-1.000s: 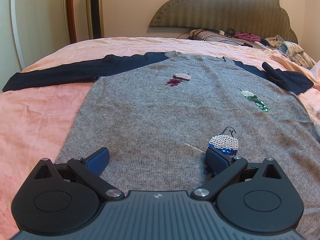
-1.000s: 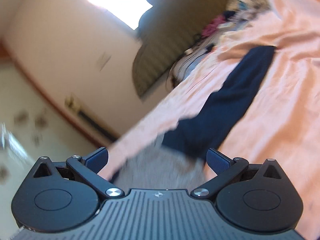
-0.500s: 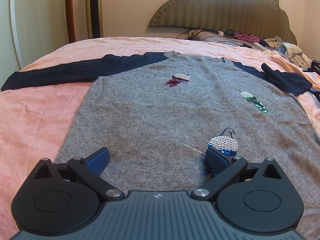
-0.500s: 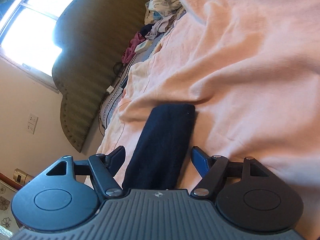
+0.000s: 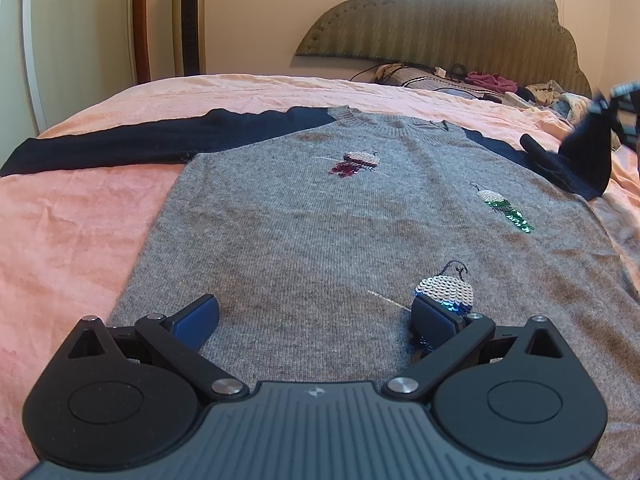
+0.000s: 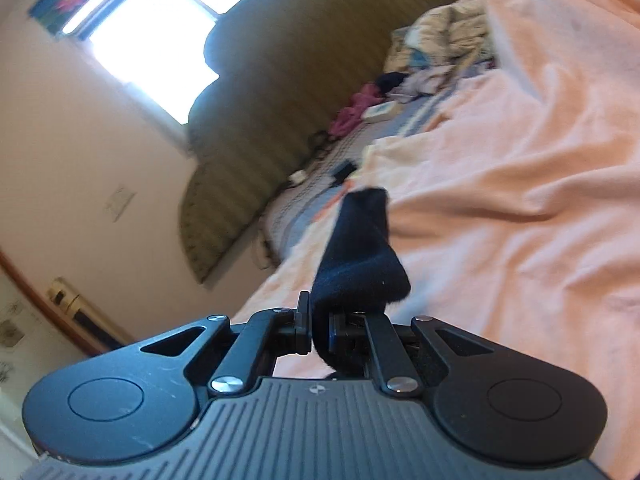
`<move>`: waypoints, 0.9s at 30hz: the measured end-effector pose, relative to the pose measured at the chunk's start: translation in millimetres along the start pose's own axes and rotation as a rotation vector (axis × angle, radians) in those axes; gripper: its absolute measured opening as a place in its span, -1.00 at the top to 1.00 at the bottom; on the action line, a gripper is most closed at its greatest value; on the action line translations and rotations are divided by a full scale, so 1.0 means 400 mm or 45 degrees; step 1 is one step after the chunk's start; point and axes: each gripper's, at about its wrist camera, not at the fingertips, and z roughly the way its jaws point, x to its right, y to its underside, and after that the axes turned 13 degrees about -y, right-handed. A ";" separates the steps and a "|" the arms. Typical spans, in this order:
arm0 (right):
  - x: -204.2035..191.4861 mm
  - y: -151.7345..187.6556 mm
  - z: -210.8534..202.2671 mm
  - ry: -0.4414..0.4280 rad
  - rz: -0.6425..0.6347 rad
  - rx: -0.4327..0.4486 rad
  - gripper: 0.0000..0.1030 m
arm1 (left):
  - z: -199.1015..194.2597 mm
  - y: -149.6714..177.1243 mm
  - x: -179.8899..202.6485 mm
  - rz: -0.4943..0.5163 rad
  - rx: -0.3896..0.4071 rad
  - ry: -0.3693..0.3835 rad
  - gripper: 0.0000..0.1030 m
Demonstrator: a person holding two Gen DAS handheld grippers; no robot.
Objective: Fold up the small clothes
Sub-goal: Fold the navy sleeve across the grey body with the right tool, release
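In the left wrist view, the left claw [image 5: 314,316] hangs released, its two blue fingers spread wide above the lower part of a grey sweater [image 5: 360,232] that lies flat, front up, on a bed with a pink sheet [image 5: 72,216]. The right finger [image 5: 434,318] sits just at a sequin patch [image 5: 446,292] of white and blue on the knit; the left finger [image 5: 196,316] is over plain grey fabric near the sweater's left edge. Ahead of the claw are two more sequin patches, one dark red [image 5: 354,162] and one green [image 5: 506,210]. Ahead and to the left, one navy sleeve [image 5: 132,146] stretches out flat across the sheet. Far ahead and to the right, the other navy sleeve [image 5: 580,160] is raised off the bed at its end, where the right claw [image 5: 624,114] shows blurred at the frame's edge. Beyond the sweater stands a padded headboard [image 5: 440,28], with a heap of clothes [image 5: 492,82] at its foot. In the right wrist view, the right claw [image 6: 320,334] is clenched on the navy sleeve [image 6: 360,256], which is pinched between its fingers and stands up in front of it in a twisted fold. The pink sheet [image 6: 520,200] lies rumpled to the right of the claw, and the headboard [image 6: 280,100] and heap of clothes [image 6: 436,52] are ahead, all tilted and somewhat blurred.
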 end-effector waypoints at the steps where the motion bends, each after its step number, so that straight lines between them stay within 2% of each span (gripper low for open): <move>1: -0.059 0.032 0.012 -0.083 -0.017 -0.048 0.73 | 0.000 0.000 0.000 0.001 0.000 -0.001 -1.00; 4: -0.210 0.152 0.076 -0.291 -0.062 -0.225 0.72 | 0.000 0.000 0.000 0.000 0.000 0.000 -1.00; 7: -0.280 0.288 0.147 -0.387 -0.016 -0.435 0.60 | 0.000 0.000 0.000 0.001 0.000 0.000 -1.00; 9: -0.282 0.352 0.162 -0.395 0.081 -0.533 0.01 | 0.000 0.000 0.000 0.001 0.000 0.000 -1.00; 12: -0.275 0.401 0.093 -0.402 0.121 -0.508 0.01 | 0.000 0.000 -0.001 0.002 0.000 -0.001 -1.00; 15: -0.260 0.427 -0.025 -0.360 0.003 -0.456 -0.03 | 0.000 0.000 0.000 0.005 -0.001 -0.004 -1.00; 16: -0.248 0.430 -0.058 -0.339 -0.037 -0.440 -0.08 | 0.001 0.000 0.000 0.006 -0.002 -0.004 -1.00; 18: -0.193 0.431 -0.104 -0.287 -0.086 -0.397 -0.33 | 0.000 -0.004 -0.003 0.002 -0.010 0.004 -1.00; 19: -0.163 0.437 -0.122 -0.252 -0.108 -0.379 -0.38 | 0.000 -0.009 -0.008 -0.009 -0.021 0.018 -1.00; 20: -0.135 0.440 -0.134 -0.210 -0.059 -0.363 -0.41 | 0.000 -0.021 -0.016 -0.044 -0.044 0.051 -1.00; 21: -0.111 0.430 -0.140 -0.220 0.053 -0.351 -0.41 | 0.003 -0.039 -0.028 -0.103 -0.064 0.115 -1.00; 22: -0.093 0.424 -0.147 -0.286 0.112 -0.306 -0.41 | 0.007 -0.063 -0.047 -0.207 -0.072 0.219 -1.00; 24: -0.073 0.418 -0.152 -0.331 0.162 -0.275 -0.59 | 0.029 -0.119 -0.076 -0.441 -0.098 0.394 -1.00; 25: -0.070 0.416 -0.148 -0.338 0.173 -0.288 -0.59 | 0.050 -0.154 -0.076 -0.528 -0.124 0.448 -1.00; 27: -0.072 0.417 -0.146 -0.347 0.157 -0.307 -0.62 | 0.112 -0.218 -0.054 -0.567 -0.163 0.480 -1.00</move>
